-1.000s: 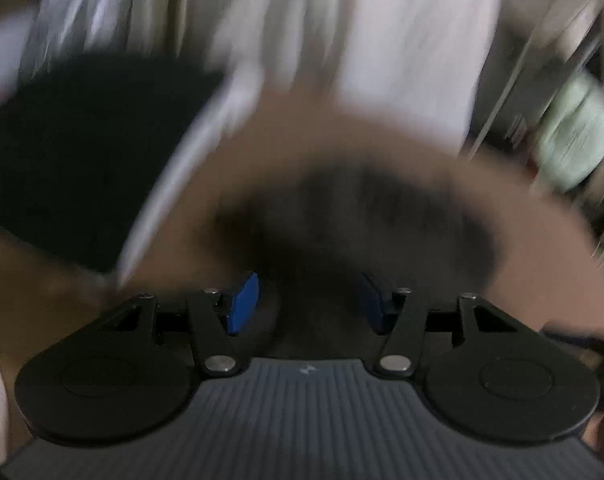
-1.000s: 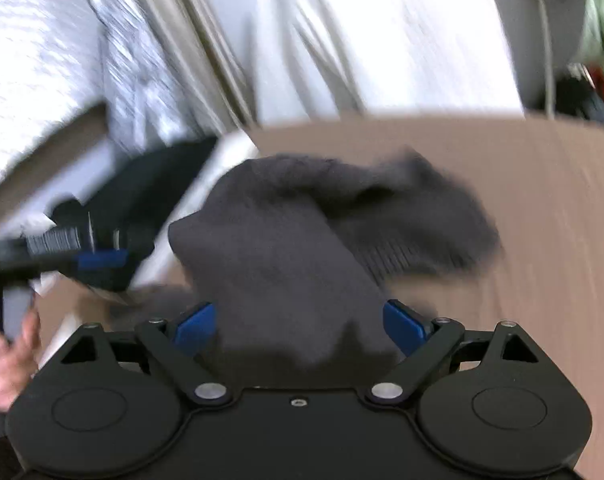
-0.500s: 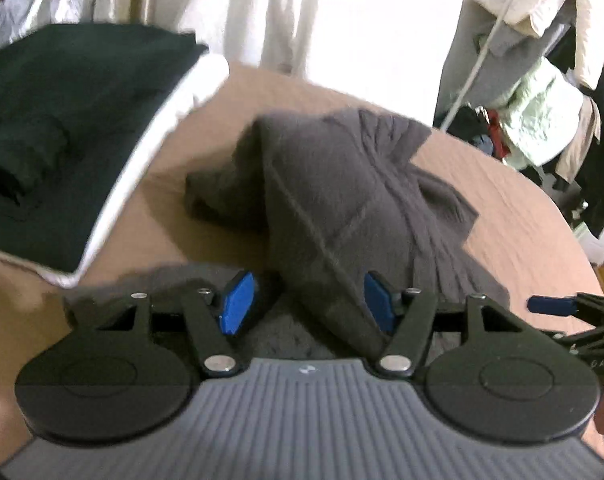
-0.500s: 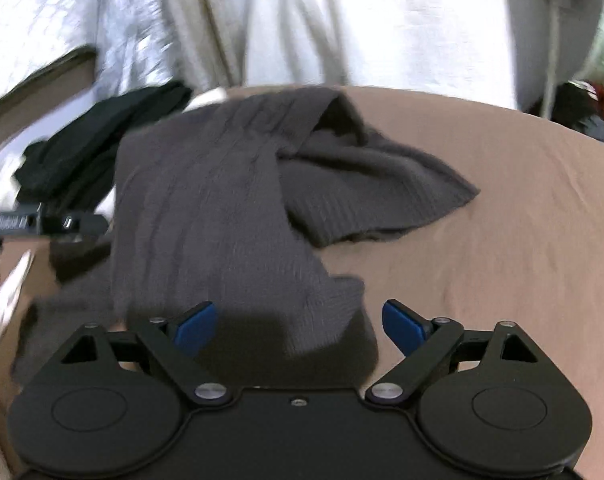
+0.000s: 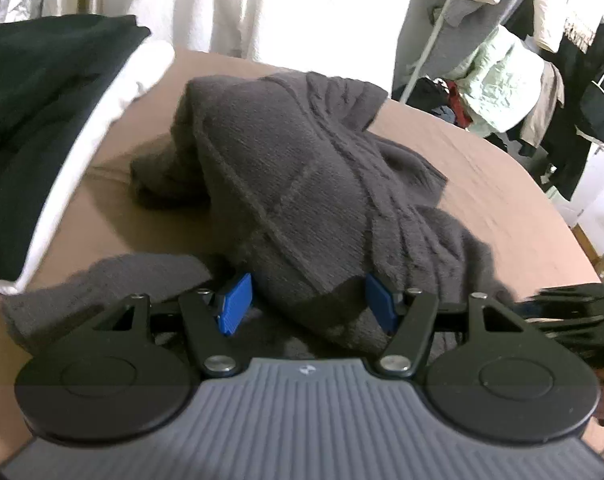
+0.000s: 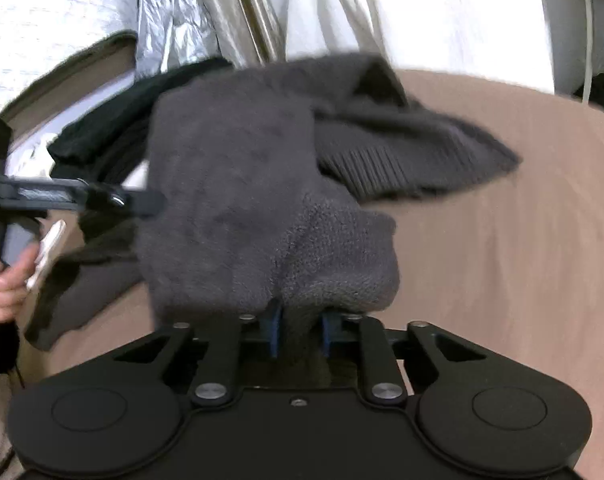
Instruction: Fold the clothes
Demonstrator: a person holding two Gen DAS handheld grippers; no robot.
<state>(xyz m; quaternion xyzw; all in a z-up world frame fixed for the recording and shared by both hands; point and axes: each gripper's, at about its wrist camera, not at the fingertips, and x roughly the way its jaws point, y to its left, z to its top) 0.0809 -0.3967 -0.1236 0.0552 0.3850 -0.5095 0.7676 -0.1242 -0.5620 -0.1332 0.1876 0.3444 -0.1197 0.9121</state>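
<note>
A dark grey knit sweater (image 5: 302, 184) lies crumpled on the brown bed sheet (image 5: 482, 184). My left gripper (image 5: 308, 304) is open, its blue pads either side of a fold of the sweater near its near edge. My right gripper (image 6: 299, 334) is shut on a bunched edge of the sweater (image 6: 237, 200) and holds it raised off the sheet. The left gripper also shows at the left of the right wrist view (image 6: 133, 200), held by a hand.
A folded black garment (image 5: 33, 120) lies on a white pillow (image 5: 101, 120) at the left. White curtains hang behind the bed. A clothes rack with hanging garments (image 5: 542, 60) stands at the far right. Brown sheet (image 6: 522, 260) stretches right of the sweater.
My right gripper closed on the sweater's edge and lifted it. My left gripper came closer to the sweater and stays open around a fold.
</note>
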